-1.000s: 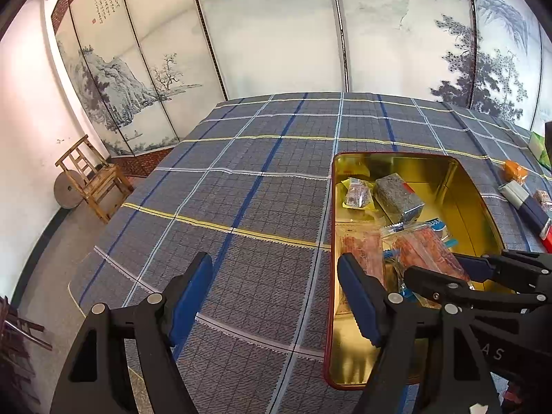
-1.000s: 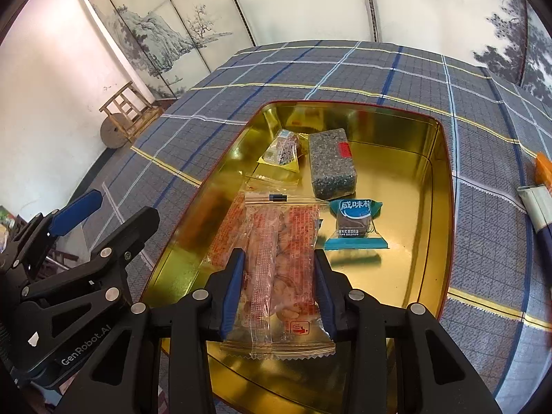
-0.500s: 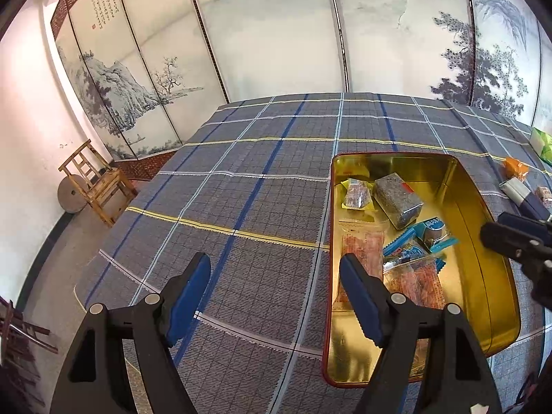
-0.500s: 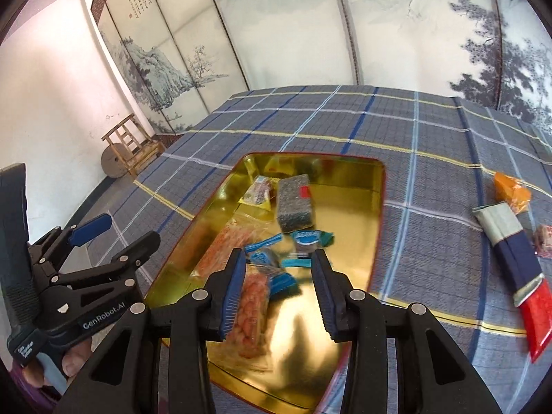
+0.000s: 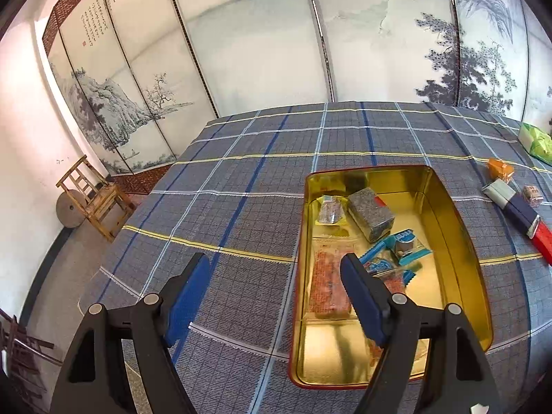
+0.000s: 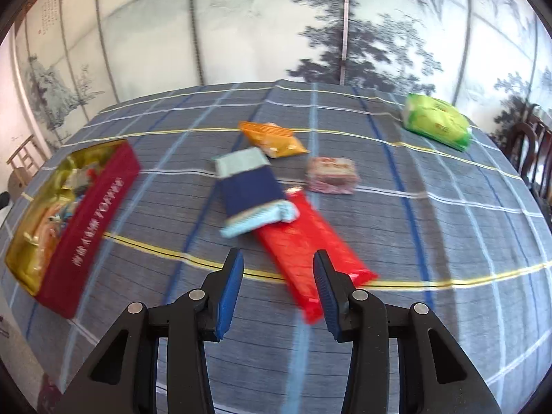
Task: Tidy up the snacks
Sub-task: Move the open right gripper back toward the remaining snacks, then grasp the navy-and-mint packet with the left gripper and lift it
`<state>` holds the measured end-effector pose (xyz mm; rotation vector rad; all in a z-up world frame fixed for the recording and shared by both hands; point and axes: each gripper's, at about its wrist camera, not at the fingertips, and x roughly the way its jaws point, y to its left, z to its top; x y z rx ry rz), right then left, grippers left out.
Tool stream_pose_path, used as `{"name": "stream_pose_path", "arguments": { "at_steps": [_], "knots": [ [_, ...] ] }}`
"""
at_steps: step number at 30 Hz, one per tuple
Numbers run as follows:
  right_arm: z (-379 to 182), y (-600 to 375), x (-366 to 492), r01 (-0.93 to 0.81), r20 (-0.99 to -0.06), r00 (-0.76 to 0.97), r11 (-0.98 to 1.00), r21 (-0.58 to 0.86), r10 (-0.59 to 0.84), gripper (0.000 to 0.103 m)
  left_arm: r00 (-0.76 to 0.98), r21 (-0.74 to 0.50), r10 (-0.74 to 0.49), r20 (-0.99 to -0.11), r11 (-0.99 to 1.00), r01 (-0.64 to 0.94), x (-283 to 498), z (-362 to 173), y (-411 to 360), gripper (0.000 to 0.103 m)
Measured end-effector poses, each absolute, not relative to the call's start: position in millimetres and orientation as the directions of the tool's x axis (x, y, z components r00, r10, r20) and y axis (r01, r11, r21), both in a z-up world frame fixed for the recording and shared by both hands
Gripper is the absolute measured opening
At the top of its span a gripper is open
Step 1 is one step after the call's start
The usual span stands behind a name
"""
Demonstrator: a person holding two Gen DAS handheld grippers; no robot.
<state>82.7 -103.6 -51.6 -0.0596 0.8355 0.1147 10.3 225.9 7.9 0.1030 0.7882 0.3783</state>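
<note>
A red tin with a gold inside sits on the plaid cloth and holds several snack packs: an orange-red pack, a grey block, blue wrappers. The tin also shows at the left of the right wrist view. My left gripper is open and empty over the tin's left edge. My right gripper is open and empty just short of a long red pack. A blue pack, an orange pack, a pink pack and a green pack lie beyond.
The plaid tablecloth covers the table. A painted folding screen stands behind it. A wooden chair stands on the floor at the left. A dark chair is at the table's right edge.
My right gripper let go of the orange-red pack in the tin, opened, and swung right to face the loose packs. My left gripper stayed open and hardly moved.
</note>
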Motion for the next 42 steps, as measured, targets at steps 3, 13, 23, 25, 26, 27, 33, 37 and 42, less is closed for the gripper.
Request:
{"name": "stream_pose_path", "arguments": {
  "at_steps": [3, 13, 23, 25, 26, 27, 33, 37, 42],
  "knots": [
    [-56, -147, 82, -0.032, -0.746, 0.665, 0.998, -0.044, -0.012, 0.044, 0.651, 0.209, 0.306, -0.695, 0.952, -0.225, 18, 14, 207, 0.075],
    [-64, -227, 88, 0.095, -0.747, 0.653, 0.992, -0.083, -0.125, 0.044, 0.51, -0.183, -0.201, -0.836, 0.979, 0.085, 81, 29, 116, 0.074],
    [-63, -237, 81, 0.037, -0.726, 0.688, 0.999, 0.013, -0.016, 0.044, 0.293, -0.237, -0.251, -0.923, 0.968, 0.085, 186, -23, 8, 0.067],
    [-64, -246, 81, 0.041, -0.722, 0.692, 0.997, 0.07, 0.022, 0.044, 0.245, -0.241, -0.25, -0.937, 0.968, 0.067, 201, -40, -3, 0.06],
    [-64, -250, 80, 0.047, -0.72, 0.693, 0.994, 0.098, 0.038, 0.044, 0.226, -0.231, -0.238, -0.945, 0.971, 0.057, 209, -47, -8, 0.06],
    [-64, -254, 80, 0.051, -0.717, 0.695, 0.991, 0.125, 0.055, 0.044, 0.212, -0.213, -0.216, -0.953, 0.976, 0.038, 214, -53, -10, 0.06],
    [-65, -254, 81, 0.01, -0.706, 0.699, 0.986, 0.169, 0.114, 0.044, 0.215, -0.192, -0.185, -0.959, 0.981, -0.011, 233, -64, -18, 0.061],
    [-64, -253, 82, -0.006, -0.701, 0.7, 0.983, 0.181, 0.133, 0.044, 0.216, -0.163, -0.151, -0.965, 0.986, -0.042, 244, -67, -25, 0.062],
    [-65, -258, 81, 0.003, -0.693, 0.705, 0.978, 0.211, 0.148, 0.044, 0.216, -0.143, -0.121, -0.969, 0.986, -0.088, 248, -77, -29, 0.063]
  ]
}}
